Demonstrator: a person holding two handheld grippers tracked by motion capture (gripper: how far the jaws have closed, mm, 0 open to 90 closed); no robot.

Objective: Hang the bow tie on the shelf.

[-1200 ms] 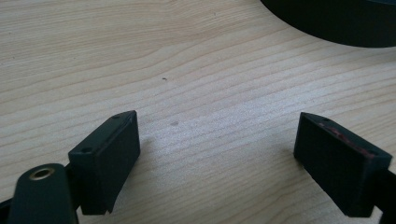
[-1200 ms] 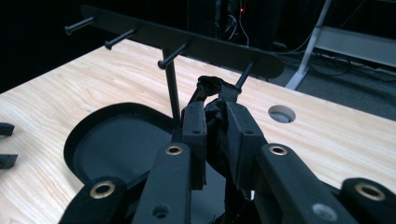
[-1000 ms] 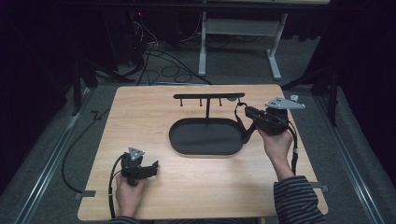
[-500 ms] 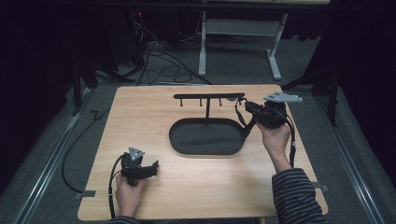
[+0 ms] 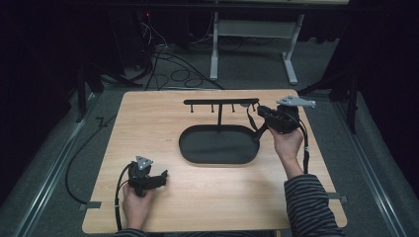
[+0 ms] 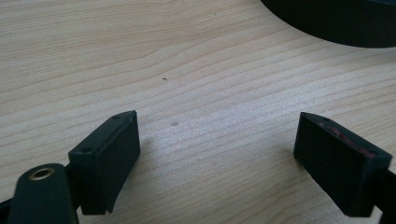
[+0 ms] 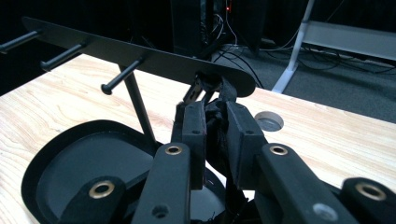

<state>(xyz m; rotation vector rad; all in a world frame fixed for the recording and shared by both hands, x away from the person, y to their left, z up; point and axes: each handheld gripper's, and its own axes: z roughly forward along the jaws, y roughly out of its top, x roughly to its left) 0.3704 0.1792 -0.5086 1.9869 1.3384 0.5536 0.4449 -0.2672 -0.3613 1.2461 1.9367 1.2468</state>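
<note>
A black strap, limp and dark with a metal clasp at its top, sits clamped in the right gripper at the rack's right end. One rack, five pegs, one tray. The left gripper gapes wide, empty, near left.

Light wooden table with a black oval-based peg stand on it
</note>
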